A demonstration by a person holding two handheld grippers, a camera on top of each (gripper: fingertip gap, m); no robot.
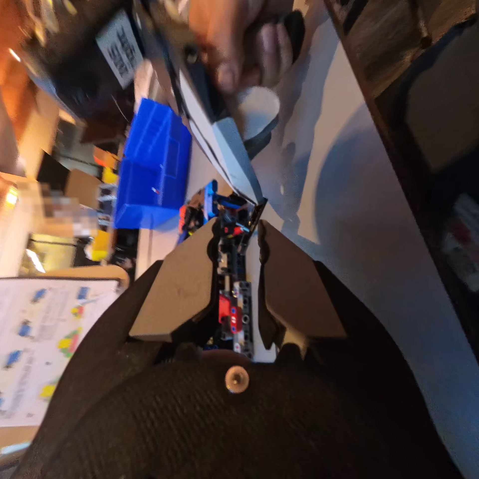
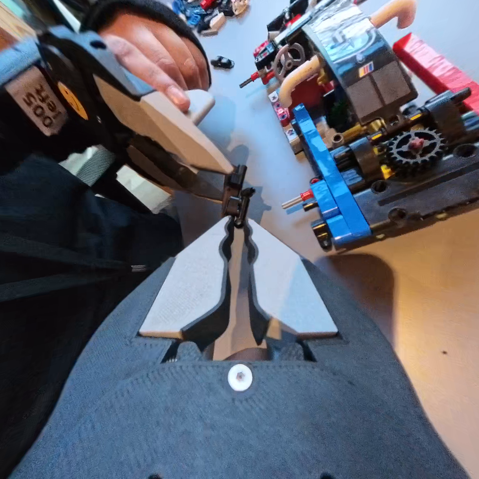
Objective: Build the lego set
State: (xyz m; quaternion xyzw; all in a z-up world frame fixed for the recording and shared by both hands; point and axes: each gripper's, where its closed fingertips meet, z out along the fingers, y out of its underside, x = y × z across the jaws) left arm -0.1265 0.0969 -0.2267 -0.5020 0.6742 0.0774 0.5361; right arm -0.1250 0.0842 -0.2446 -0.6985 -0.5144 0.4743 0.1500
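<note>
Pinching a small black lego piece [image 2: 234,191] at centre frame, right tongs [image 2: 237,223] nearly clenched, left tongs [image 1: 238,224] touched it from upper left, grasp impossible to tell, blue lego model [image 2: 337,181] stood on desk [image 2: 388,311] at right.

**Layout over the table**

Between the two grippers, a small connector piece [image 2: 236,195]: right gripper [image 2: 239,225] below it, left gripper [image 2: 225,185] reaching in from the left. Off to the right on the table [image 2: 259,145], the lego model [image 2: 375,145]. Behind, along the far edge, loose parts [image 2: 215,13]. In the left wrist view, beyond the model, a bin [image 1: 153,176]; at left, an instruction sheet [image 1: 44,344].
</note>
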